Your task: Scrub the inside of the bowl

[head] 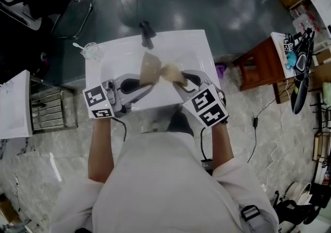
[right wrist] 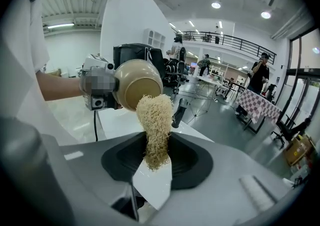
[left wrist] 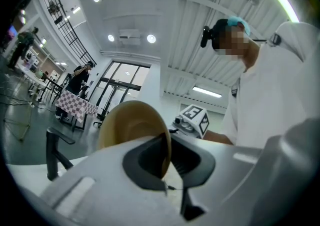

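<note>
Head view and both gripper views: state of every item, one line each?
bowl: lifted off the white top, tipped on its side, opening toward the right gripper.
scrubber: gripped at its lower end, tip at the bowl's lower rim.
left gripper: jaws shut on the bowl's rim.
right gripper: jaws shut on the scrubber.
clear cup: upright at the white top's corner.

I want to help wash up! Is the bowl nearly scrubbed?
Done: the left gripper clamps the bowl by its rim, and the right gripper holds the scrubber. In hand: the scrubber's tip is at the bowl's mouth. Left: scrubbing round the inside; how clean it is I cannot tell.
</note>
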Motion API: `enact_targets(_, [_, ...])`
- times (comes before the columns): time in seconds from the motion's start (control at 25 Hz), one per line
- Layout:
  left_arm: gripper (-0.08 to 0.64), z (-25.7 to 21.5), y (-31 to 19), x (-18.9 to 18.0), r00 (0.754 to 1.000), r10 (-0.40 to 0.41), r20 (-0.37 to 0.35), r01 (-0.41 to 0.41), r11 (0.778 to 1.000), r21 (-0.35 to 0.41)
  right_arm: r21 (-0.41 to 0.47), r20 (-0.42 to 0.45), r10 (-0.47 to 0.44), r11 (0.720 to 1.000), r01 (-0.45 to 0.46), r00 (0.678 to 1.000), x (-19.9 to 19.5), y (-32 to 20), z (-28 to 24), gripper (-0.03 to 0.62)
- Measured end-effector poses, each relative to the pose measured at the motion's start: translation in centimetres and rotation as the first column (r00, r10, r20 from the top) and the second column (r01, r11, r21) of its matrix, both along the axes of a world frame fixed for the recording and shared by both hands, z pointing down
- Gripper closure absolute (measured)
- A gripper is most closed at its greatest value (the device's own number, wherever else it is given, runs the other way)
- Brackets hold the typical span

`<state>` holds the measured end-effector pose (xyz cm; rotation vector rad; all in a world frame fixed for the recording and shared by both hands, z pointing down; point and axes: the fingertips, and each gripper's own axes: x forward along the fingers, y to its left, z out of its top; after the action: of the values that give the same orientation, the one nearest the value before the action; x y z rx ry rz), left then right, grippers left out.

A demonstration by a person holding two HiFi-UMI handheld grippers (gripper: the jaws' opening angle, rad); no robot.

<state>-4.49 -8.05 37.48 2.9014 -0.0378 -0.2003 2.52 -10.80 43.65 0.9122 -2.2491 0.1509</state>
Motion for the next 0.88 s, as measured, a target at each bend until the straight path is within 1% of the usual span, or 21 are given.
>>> enact_targets(0.2, [0.549,0.5,0.0,-0.1,1.0,-0.009,0.013,0.009,1.0,-0.011,-0.009,0.018,-0.023,1.0,0.023,1.0,-0.6,1.2,-0.5,0.456])
enact_targets(0.36, [0.548,0.8,0.1,0.0,1.0,-0.009,0.029,0.009,1.0,-0.009,0.007,0.057,-0.023,1.0,0.022,0.998,-0.5,1.4,-1.8,0.456])
enact_targets(0.52, [0.548,0.1,0.4,0.2,1.0,0.001,0.023,-0.001,1.0,0.008,0.031,0.087,0.026,0.999,-0.029,0.996,0.1,0.1,-2.2,0.456])
enact_targets(0.6, [0.549,-0.3,0.5,0.4,1.0,0.004,0.019,-0.004,1.0,0.02,0.028,0.09,0.056,0.998,-0.059,0.994,0.4,-0.6,-1.7,0.456])
enact_targets(0.72, [0.549,-0.7,0.6,0.5,1.0,-0.008,0.027,0.007,0.999,0.036,0.027,0.104,0.076,0.997,-0.079,0.992,0.6,-0.5,-1.5,0.456])
enact_targets(0.8, [0.549,-1.3,0.4,0.3,0.999,-0.035,0.025,0.034,0.999,0.038,0.049,0.111,0.093,0.994,-0.099,0.99,0.8,-0.3,-2.0,0.456])
enact_targets(0.88, [0.548,-1.9,-0.3,0.2,0.995,-0.088,0.036,0.086,0.995,0.042,0.087,0.119,0.122,0.987,-0.133,0.985,1.5,-0.4,-2.9,0.456])
